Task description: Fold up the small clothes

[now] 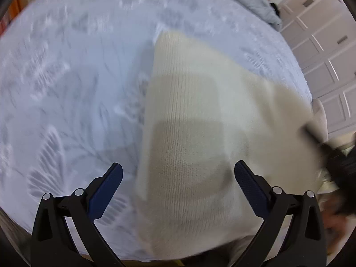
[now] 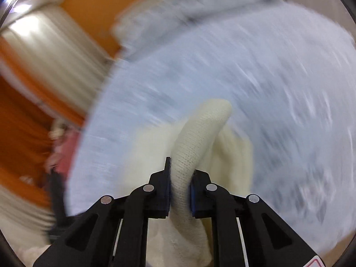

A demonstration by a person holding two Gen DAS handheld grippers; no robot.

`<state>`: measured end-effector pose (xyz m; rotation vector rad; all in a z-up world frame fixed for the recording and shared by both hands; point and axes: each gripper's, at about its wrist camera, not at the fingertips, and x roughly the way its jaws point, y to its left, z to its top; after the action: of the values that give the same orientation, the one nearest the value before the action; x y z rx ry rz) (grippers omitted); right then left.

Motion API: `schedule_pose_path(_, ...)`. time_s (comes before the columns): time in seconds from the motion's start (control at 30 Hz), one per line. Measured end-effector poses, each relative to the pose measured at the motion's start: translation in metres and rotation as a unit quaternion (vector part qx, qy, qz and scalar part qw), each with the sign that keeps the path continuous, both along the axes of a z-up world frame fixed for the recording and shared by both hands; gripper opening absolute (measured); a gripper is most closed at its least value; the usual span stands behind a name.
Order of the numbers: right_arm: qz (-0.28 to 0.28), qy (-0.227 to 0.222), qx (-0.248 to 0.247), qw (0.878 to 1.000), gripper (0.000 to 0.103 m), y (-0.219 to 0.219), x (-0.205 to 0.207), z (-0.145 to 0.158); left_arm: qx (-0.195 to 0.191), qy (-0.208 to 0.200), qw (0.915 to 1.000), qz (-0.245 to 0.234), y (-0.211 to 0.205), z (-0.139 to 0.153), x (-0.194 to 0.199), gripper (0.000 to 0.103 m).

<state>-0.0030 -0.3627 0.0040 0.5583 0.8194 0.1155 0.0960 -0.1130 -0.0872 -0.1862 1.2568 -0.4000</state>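
Left gripper (image 1: 178, 171) gapes wide; right gripper (image 2: 180, 169) apparently clamped.

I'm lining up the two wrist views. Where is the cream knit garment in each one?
Left wrist: cream knit garment spread across centre and right, ahead of the open left hand-held gripper.
Right wrist: a fold pinched in the right hand-held gripper.
Shared landmark: patterned bedspread.
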Motion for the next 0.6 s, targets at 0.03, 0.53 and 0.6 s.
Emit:
schedule_pose_path(0.03,0.013,-0.026,0.004,1.000,0.012,-0.001,-0.003,0.011,0.009,-0.017,0.9998,-0.008,0.001,0.006,-0.002,0.098)
schedule_pose_path(0.53,-0.032,0.134,0.032,0.990,0.043,-0.032,-0.088,-0.042,0.042,-0.020,0.9985,-0.029,0.029,0.009,-0.042,0.098)
schedule_pose_path(0.6,-0.015,0.152,0.017,0.988,0.049,-0.016,-0.097,-0.054,0.051,-0.014,0.9980,-0.035,0.026,0.005,-0.054,0.098)
